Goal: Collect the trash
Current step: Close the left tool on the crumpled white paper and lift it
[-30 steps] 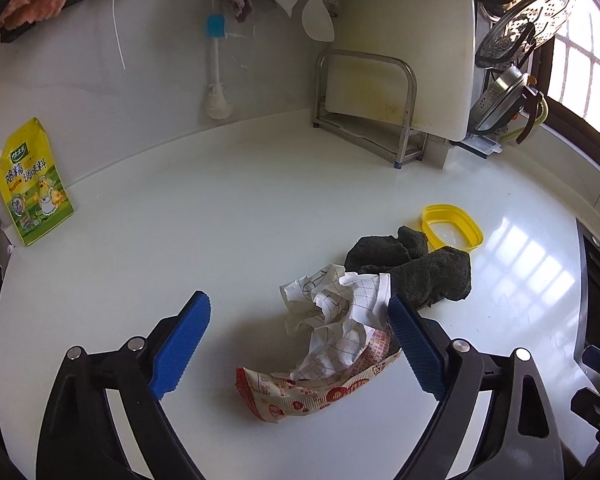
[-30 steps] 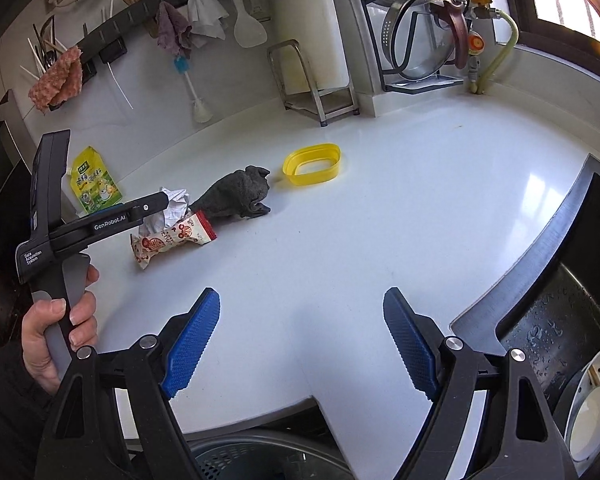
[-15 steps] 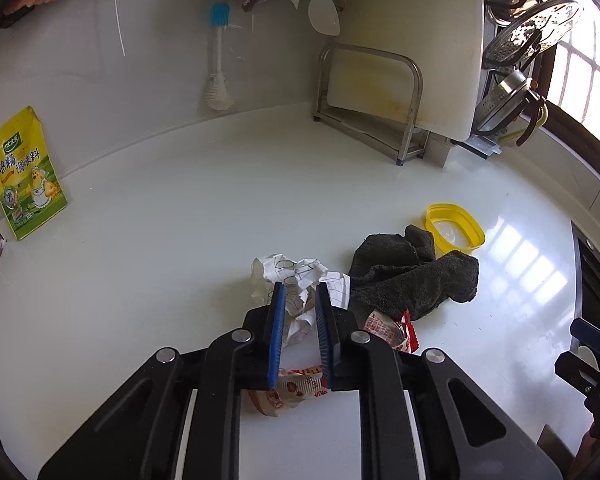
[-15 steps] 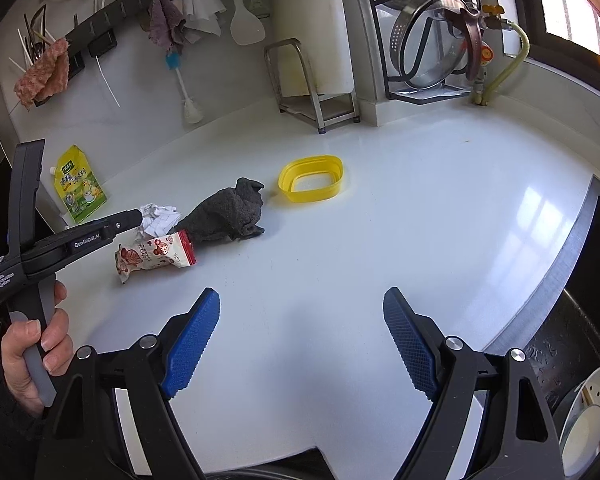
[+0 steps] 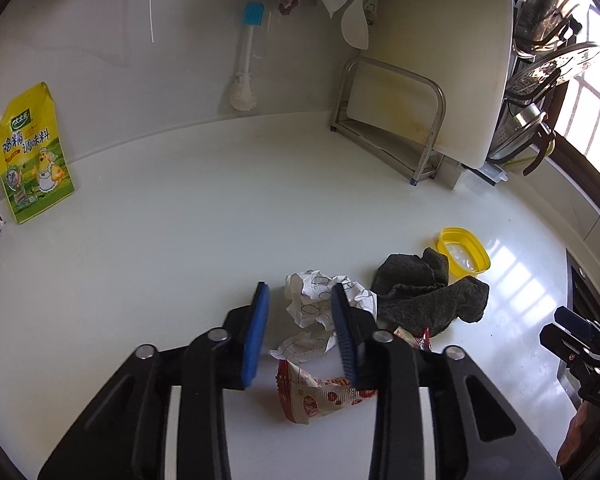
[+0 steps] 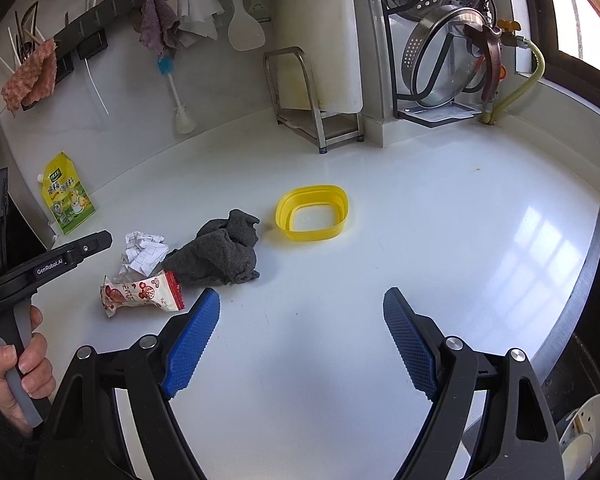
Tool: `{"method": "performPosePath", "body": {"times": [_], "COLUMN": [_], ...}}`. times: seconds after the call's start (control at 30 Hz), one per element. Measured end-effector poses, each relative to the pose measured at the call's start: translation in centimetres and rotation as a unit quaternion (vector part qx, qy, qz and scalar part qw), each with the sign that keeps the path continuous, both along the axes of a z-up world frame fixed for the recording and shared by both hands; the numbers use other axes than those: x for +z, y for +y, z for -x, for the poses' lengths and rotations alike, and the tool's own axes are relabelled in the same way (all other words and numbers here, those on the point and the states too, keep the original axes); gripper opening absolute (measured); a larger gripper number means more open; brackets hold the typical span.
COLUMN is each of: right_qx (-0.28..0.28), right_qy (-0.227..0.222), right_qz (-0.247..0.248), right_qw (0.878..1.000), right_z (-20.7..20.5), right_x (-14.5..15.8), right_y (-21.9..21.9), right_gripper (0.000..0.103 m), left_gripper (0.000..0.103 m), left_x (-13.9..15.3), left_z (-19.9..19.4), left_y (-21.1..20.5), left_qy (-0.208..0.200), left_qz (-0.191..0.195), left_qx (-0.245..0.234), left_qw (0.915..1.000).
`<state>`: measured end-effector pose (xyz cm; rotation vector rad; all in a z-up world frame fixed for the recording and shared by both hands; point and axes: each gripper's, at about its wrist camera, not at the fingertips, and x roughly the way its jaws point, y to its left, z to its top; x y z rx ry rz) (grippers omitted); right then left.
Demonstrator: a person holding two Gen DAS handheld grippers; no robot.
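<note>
A crumpled white paper (image 5: 320, 304) with black line drawings lies on the white counter, and it also shows in the right wrist view (image 6: 144, 252). A red and white snack wrapper (image 5: 320, 396) lies just in front of it, seen too in the right wrist view (image 6: 140, 294). My left gripper (image 5: 300, 332) hovers above both, part open, with nothing held between its blue pads. My right gripper (image 6: 300, 340) is wide open and empty over bare counter, to the right of the trash.
A dark grey cloth (image 5: 428, 296) lies right of the paper, with a yellow lid (image 5: 464, 250) behind it. A yellow seasoning pouch (image 5: 30, 156) leans on the back wall. A cutting board rack (image 5: 392, 120) stands at the back. A sink (image 6: 588, 364) is at the right.
My left gripper shut over the paper half a second ago and has since part opened and lifted back, leaving the paper on the counter. My right gripper moved closer to the counter, still open.
</note>
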<state>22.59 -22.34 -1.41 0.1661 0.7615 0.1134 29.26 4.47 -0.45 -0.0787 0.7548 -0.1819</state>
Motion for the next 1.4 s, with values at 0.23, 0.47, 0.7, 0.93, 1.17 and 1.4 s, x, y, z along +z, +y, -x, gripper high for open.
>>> {"method": "performPosePath", "body": {"times": [0.23,0.47,0.7,0.93,1.17,1.4], "right_qx": [0.001,0.000,0.004,0.004,0.005,-0.003], "right_qy": [-0.001,-0.002,-0.003,0.001,0.001,0.014], "right_qz": [-0.012,-0.034,-0.035,-0.030,-0.011,0.013], "right_qw": [1.000,0.999,0.999,1.000,1.000,1.000], "right_z": [-0.4,-0.6,-0.7,-1.0,-2.0,-4.5], "right_x": [-0.4,-1.0,-1.5,-1.9,-1.4,-1.5], "right_y": [-0.7,-1.8,-2.0,-1.9,-1.0,-0.4], "right_gripper": [0.080,0.080,0.080,0.080,0.080,0.080], "left_gripper": [0.070,0.087,0.074,0.030,0.019,0.018], "left_x": [-0.4,-1.4,-3.1,-3.4,-2.2,-1.7], "left_z": [-0.3,-1.3,-3.3,-3.6,-2.8,-1.6], "left_y": [-0.8,-2.3,-2.7,-1.7,-0.6,0.2], "left_qy": [0.001,0.023,0.062,0.071,0.034,0.003], "left_qz": [-0.007,-0.026,-0.035,-0.010,-0.010,-0.026], "left_qx": [-0.008,-0.023,-0.020,-0.017,0.005,0.029], "left_qw": [0.9999,0.9992,0.9973,0.9973,0.9994,0.9992]}}
